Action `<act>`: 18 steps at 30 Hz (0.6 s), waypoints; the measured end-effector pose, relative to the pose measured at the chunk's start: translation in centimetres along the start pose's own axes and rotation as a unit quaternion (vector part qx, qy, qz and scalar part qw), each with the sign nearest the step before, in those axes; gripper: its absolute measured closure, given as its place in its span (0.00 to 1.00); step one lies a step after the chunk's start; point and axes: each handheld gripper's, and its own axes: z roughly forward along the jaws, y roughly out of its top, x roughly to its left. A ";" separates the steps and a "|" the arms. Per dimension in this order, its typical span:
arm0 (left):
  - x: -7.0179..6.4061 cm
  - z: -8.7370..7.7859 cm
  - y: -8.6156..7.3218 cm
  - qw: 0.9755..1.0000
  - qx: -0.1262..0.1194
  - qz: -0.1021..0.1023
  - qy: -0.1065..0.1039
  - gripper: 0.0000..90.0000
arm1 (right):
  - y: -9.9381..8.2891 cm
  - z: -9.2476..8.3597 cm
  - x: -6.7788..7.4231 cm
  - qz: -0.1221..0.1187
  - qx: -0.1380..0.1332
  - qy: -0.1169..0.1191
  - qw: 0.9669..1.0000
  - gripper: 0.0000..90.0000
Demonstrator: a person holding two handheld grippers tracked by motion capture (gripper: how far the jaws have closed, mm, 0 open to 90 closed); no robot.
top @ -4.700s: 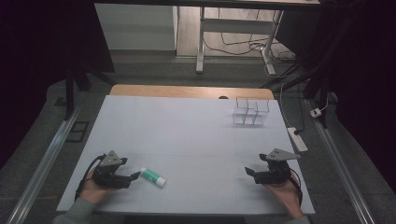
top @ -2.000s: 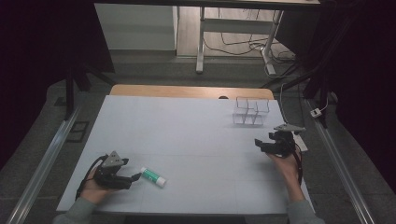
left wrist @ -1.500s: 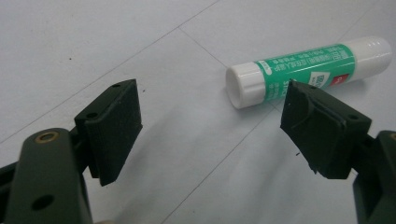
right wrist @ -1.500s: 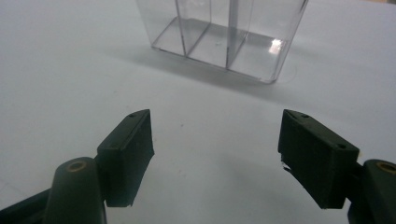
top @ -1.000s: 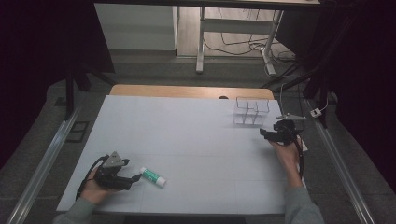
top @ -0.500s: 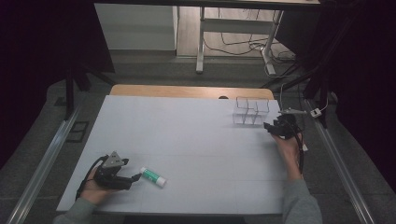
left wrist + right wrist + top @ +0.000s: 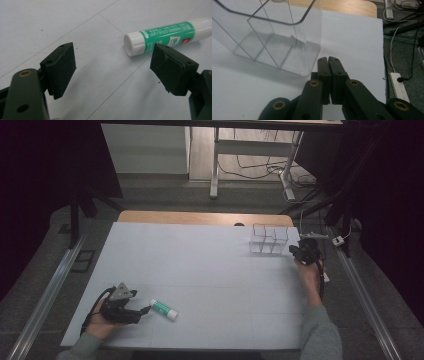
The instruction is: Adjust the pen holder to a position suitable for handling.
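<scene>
On the white counter [image 7: 200, 270] nothing has been picked up yet, so the job looks to be at its very start. A green-and-white glue stick [image 7: 164, 309] lies on its side near the counter's 7 o'clock corner, just beside the left tongs [image 7: 142, 311], which rest low with their tips pointing toward it. In the left gripper view those tongs [image 7: 112, 65] are spread wide and hold nothing; the glue stick [image 7: 167, 35] lies across the view at about 1 o'clock, its white cap end just past the right-hand pad, not yet between the two pads.

Well apart from it, at about 2 o'clock on the counter, stands a clear plastic organizer [image 7: 268, 239] with several compartments, all of which look empty. The right tongs [image 7: 295, 249] are held just beside its right-hand side. In the right gripper view these tongs [image 7: 328, 61] are pressed together on nothing, their tips close to the organizer's [image 7: 274, 42] near bottom corner; whether they touch the wall I cannot tell.

Judging from this, the likely aim is to get the glue stick into the organizer, perhaps with the right tongs steadying or shifting the box. All of that is left to do: closing on the stick, lifting it, carrying it across the counter and dropping it into a compartment.
</scene>
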 end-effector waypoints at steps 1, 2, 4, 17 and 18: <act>0.0 0.0 0.0 1.000 0.000 0.000 0.000 0.22 | 0.1 0.2 -0.2 0.003 -0.007 0.001 1.000 0.98; 0.0 0.0 0.0 1.000 0.001 0.000 0.001 0.22 | 0.1 0.2 -0.3 0.003 -0.011 0.002 1.000 0.98; 0.0 0.0 0.0 1.000 0.002 -0.001 0.001 0.22 | 0.2 0.3 -0.4 0.003 -0.012 0.004 1.000 0.98; 0.1 0.0 -0.2 1.000 0.004 -0.004 0.005 0.22 | 0.6 2.1 -0.4 -0.011 -0.020 0.019 1.000 0.98; 0.1 0.0 -0.2 1.000 0.004 -0.004 0.005 0.22 | 0.7 2.2 -0.5 -0.011 -0.022 0.021 0.999 0.98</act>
